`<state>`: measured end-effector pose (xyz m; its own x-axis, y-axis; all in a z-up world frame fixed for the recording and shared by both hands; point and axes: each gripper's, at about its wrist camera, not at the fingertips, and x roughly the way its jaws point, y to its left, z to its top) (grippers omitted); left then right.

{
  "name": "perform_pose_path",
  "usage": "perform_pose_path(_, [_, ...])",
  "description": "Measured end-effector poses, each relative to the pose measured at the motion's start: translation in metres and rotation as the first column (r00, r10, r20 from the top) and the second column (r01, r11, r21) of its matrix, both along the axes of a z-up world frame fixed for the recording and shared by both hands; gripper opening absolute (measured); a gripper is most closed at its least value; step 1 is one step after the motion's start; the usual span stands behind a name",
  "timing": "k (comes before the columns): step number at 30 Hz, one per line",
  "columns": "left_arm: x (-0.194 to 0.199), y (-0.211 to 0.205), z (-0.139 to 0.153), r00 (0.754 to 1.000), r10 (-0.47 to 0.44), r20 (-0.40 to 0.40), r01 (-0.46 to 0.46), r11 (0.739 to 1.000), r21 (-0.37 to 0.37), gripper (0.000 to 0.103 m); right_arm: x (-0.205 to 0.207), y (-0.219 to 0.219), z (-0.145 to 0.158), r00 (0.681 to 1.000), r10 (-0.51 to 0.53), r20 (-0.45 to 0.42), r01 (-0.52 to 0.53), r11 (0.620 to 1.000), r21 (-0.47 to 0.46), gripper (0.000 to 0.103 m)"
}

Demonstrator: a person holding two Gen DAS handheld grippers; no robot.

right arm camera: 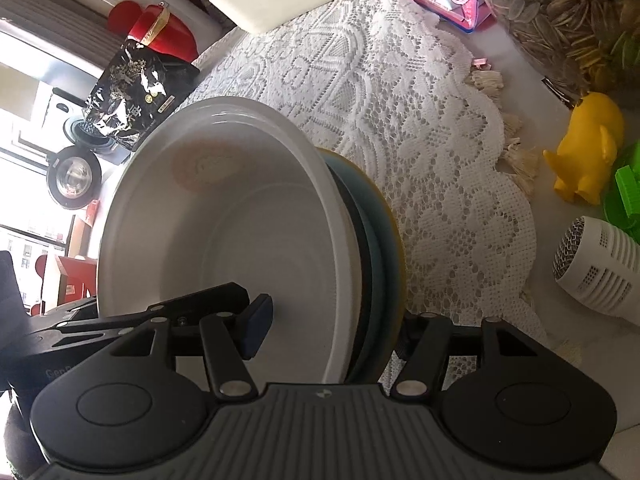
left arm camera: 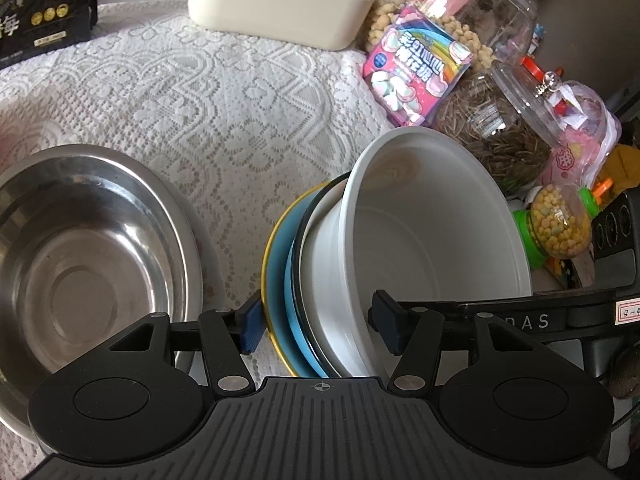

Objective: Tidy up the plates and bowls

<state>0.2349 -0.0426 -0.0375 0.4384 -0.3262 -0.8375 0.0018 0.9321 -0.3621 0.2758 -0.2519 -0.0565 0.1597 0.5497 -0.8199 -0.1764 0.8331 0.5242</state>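
Note:
A stack of a white bowl [left arm camera: 432, 240], a dark-rimmed dish and a blue plate with a yellow rim [left arm camera: 276, 280] is held tilted above the lace tablecloth. My left gripper [left arm camera: 316, 324] is shut on the stack, one finger outside the blue plate, the other inside the white bowl. My right gripper [right arm camera: 332, 328] is shut on the same stack from the other side, with the white bowl [right arm camera: 240, 232] and the blue plate [right arm camera: 384, 240] between its fingers. A steel bowl [left arm camera: 80, 264] sits on the table to the left.
A cream container [left arm camera: 280, 4], a pink marshmallow bag [left arm camera: 416, 68], clear jars of seeds [left arm camera: 492, 128] and a black box [left arm camera: 44, 4] stand at the table's back. A yellow toy [right arm camera: 588, 148] and a white mesh object [right arm camera: 596, 264] lie right of the lace cloth [right arm camera: 400, 100].

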Motion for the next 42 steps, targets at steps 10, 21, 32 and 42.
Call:
perform_pose_path(10, [0.002,0.000,0.001,1.000,0.002,-0.008,-0.002,1.000,0.007,0.060,0.004,0.003,0.000,1.000,-0.016,-0.023,0.016,1.000,-0.017,0.060])
perform_pose_path(21, [0.002,-0.001,0.001,1.000,0.001,-0.013,-0.001,1.000,0.003,0.060,0.003,0.002,0.001,0.999,-0.024,-0.027,0.023,0.999,-0.022,0.060])
perform_pose_path(32, [0.000,0.002,0.014,1.000,-0.005,0.014,0.005,1.000,-0.022,0.060,0.001,0.001,0.016,0.999,-0.035,-0.005,0.034,0.999,-0.040,0.060])
perform_pose_path(42, [-0.020,0.050,0.065,0.995,0.009,0.101,-0.006,0.999,-0.034,0.060,-0.010,0.042,0.073,0.995,-0.008,0.095,0.015,0.997,-0.075,0.060])
